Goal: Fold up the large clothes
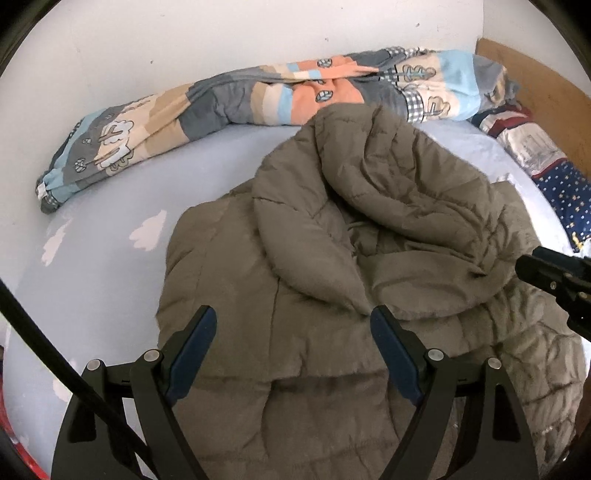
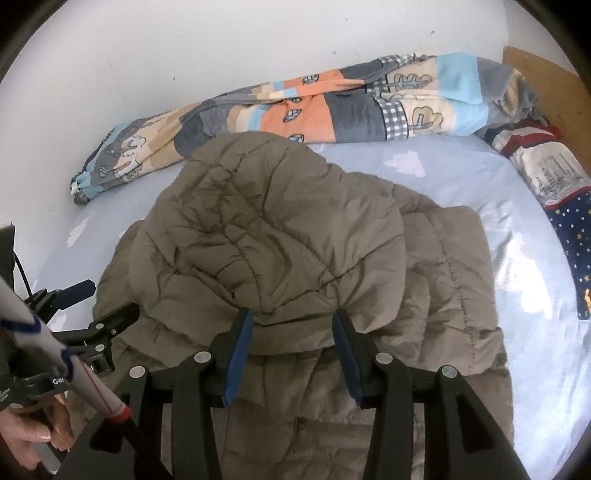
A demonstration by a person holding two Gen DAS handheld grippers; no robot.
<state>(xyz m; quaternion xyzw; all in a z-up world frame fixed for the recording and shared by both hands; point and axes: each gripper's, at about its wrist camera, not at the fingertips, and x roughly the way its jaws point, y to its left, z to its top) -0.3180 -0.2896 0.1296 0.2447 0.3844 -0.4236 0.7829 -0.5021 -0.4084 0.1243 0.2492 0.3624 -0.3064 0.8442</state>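
Left gripper (image 1: 293, 325): jaws set wide, blue pads bare, nothing held; the padded coat (image 1: 332, 240) lies beneath, at frame centre. Right gripper (image 2: 293, 325): jaws part-open, straddling the hem of the coat's folded-over panel (image 2: 258, 221); pad contact with the fabric cannot be determined. The coat is olive-brown, quilted in stitched channels, puffy, matte and creased, with one panel doubled over the body. It rests on a pale blue bed sheet (image 1: 110, 229) with a smooth surface and white cloud shapes. A rolled patchwork quilt (image 1: 229, 99) runs along the white wall (image 1: 221, 33) at upper frame. A star-patterned navy cloth (image 2: 576, 251) occupies the right edge.
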